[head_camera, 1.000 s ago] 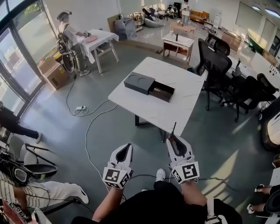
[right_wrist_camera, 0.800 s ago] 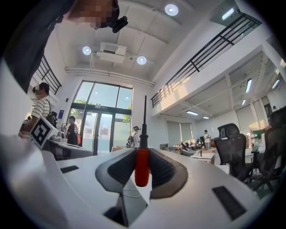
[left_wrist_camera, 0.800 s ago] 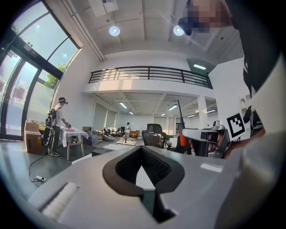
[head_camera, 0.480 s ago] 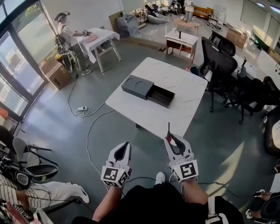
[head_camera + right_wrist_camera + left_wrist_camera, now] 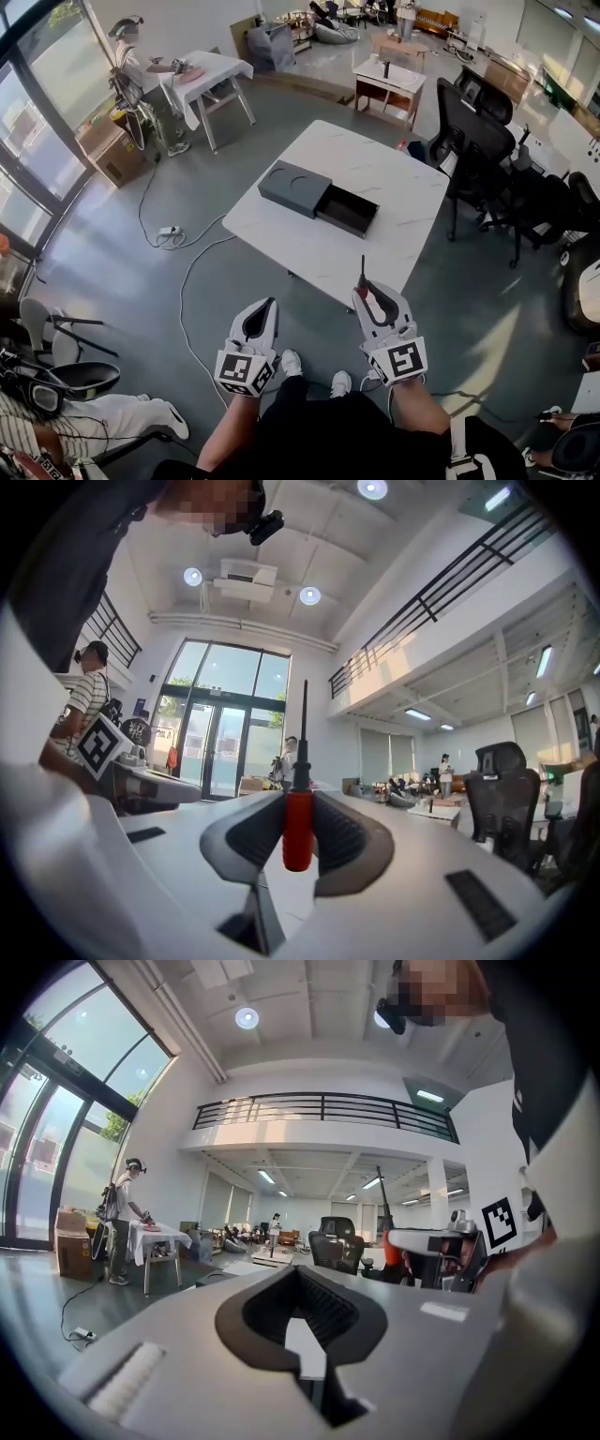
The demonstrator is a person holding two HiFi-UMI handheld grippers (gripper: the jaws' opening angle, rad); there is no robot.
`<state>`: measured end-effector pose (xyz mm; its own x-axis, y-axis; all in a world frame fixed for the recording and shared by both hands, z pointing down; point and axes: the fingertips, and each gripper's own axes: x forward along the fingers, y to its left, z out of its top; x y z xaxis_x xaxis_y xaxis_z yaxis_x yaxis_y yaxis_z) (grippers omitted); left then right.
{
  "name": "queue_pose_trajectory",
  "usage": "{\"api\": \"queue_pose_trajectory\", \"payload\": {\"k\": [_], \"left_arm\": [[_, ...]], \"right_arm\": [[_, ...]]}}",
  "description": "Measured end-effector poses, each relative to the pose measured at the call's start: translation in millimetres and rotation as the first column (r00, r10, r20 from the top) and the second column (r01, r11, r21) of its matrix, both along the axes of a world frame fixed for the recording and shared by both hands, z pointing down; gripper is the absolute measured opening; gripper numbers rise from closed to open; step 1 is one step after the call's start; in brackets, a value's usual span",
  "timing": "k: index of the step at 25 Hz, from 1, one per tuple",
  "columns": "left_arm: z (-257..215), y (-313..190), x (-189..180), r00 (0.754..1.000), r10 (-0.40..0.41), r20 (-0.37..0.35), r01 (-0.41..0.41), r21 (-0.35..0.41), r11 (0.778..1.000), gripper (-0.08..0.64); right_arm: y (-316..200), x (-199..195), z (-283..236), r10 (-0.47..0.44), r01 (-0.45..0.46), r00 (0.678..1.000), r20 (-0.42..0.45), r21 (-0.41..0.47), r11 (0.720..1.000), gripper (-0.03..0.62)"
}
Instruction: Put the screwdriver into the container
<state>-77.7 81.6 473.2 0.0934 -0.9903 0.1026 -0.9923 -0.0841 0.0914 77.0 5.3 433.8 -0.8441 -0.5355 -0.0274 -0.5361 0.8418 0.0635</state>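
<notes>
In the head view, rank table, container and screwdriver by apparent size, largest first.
1. Table
2. Container
3. Screwdriver, which looks smallest even though it is nearest the camera.

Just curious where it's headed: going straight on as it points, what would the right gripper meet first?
Likely the white table at its near edge, with the right gripper led by its screwdriver tip. Height is unclear, so it may pass above.

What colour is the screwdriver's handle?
The screwdriver handle is red; the right gripper view shows it best.
</notes>
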Motion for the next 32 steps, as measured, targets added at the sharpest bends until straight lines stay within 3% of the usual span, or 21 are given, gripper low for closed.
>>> {"api": "queue_pose_trajectory", "payload": {"k": [9, 15, 21, 32], "left_arm": [[1.3, -46.6, -62.8, 0.992, 0.126, -0.026, -0.126, -0.001, 0.992, 0.009], [-4.4, -70.9, -112.5, 0.987, 0.156, -0.039, -0.154, 0.04, 0.987, 0.009], [-4.6, -88.7, -126.5, 0.974, 0.215, -0.065, -0.212, 0.057, 0.976, 0.009], [-0.5, -154.0, -124.2, 0.971, 0.233, -0.047, -0.231, 0.052, 0.972, 0.009]], "right_arm": [[-35.7, -69.0, -10.1, 0.066, -0.066, 0.998, -0.017, 0.013, 0.998, 0.095], [-49.3, -110.1, -14.9, 0.119, -0.119, 0.993, -0.02, 0.017, 0.993, 0.095], [-58.8, -134.5, -18.0, 0.172, -0.17, 0.984, -0.051, 0.038, 0.985, 0.095], [-123.1, -123.2, -6.0, 0.221, -0.221, 0.975, -0.034, 0.005, 0.975, 0.095]]}}
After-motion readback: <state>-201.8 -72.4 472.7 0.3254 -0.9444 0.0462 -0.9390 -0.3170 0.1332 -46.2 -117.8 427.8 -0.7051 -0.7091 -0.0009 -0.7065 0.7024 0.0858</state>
